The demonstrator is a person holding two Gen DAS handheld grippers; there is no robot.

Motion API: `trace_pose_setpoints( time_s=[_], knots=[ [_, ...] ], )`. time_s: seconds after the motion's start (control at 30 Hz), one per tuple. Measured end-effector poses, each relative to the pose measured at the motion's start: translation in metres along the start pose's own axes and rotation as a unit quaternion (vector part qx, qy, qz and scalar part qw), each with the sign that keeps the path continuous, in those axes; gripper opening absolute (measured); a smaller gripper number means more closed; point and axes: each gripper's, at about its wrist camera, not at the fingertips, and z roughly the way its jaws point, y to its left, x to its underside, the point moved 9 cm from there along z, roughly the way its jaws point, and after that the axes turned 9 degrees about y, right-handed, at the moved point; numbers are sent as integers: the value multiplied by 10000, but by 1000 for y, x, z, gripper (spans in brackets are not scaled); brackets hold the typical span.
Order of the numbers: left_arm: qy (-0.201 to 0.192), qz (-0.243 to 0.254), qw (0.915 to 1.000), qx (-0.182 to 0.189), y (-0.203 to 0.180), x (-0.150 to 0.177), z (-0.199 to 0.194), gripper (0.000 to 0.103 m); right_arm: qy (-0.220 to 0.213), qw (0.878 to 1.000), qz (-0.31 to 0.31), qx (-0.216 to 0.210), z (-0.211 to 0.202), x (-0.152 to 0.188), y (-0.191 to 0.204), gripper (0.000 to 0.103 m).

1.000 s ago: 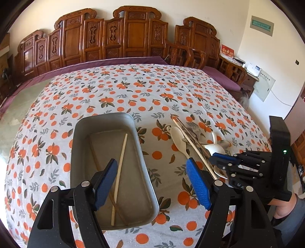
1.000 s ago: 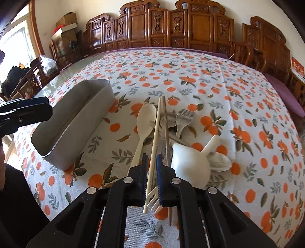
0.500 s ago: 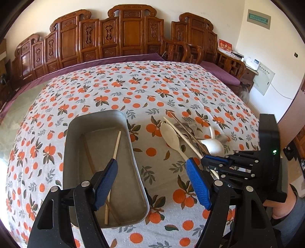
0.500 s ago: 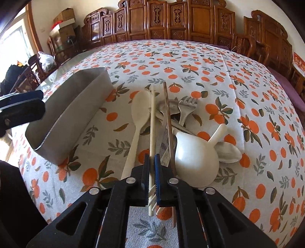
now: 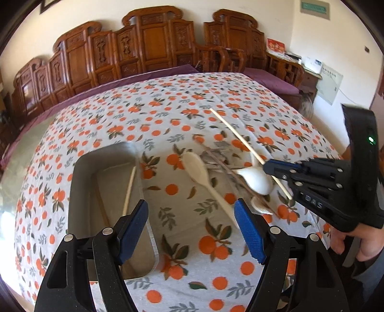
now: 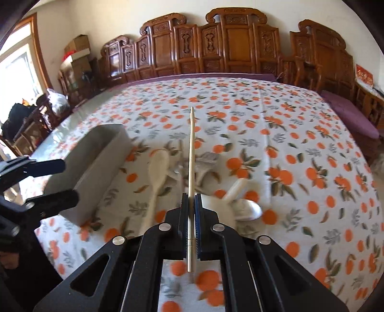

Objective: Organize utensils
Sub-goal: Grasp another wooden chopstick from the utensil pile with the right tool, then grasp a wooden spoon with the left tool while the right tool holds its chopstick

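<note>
our right gripper (image 6: pixel 191 204) is clamped on a pale chopstick (image 6: pixel 191 153), held above the utensil pile (image 6: pixel 204 163). our left gripper (image 5: pixel 191 223) gapes empty beside the metal tray (image 5: pixel 79 192), another chopstick (image 5: pixel 129 188) inside.

Cream walls (image 6: pixel 283 9). Row of carved reddish-brown wooden chairs (image 6: pixel 237 45) along far side of table. Tablecloth (image 6: pixel 300 134) white, printed with oranges and leaves; purple cloth (image 5: pixel 276 81) showing at its edges. Bright window (image 6: pixel 16 72) at left. Cardboard boxes (image 6: pixel 78 51) stacked in the corner.
</note>
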Motion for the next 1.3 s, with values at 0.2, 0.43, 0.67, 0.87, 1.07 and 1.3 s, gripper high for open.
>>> trace_pose_setpoints(
  time_s=[0.2, 0.43, 0.67, 0.87, 1.07, 1.3],
  knots=[
    [188, 148, 9997, -29, -22, -6, 11, 64, -110, 9999, 79, -10, -8, -1, -14, 6],
    [559, 119, 9984, 19, -33, -10, 49, 58, -204, 9995, 227, -104, -13, -4, -23, 6],
    [949, -89, 9954, 91, -30, -17, 87, 39, -194, 9994, 272, -126, -12, -4, -24, 6],
    [1211, -233, 9924, 5, -25, -17, 108, 36, -163, 9992, 322, -163, -9, -5, -26, 6],
    [1275, -231, 9916, -31, -23, -10, 113, 28, -146, 9992, 336, -170, -7, -4, -25, 6],
    [1322, -393, 9902, 200, -19, -2, 107, 9, -123, 9995, 218, -185, -5, -4, -17, 6]
  ],
)
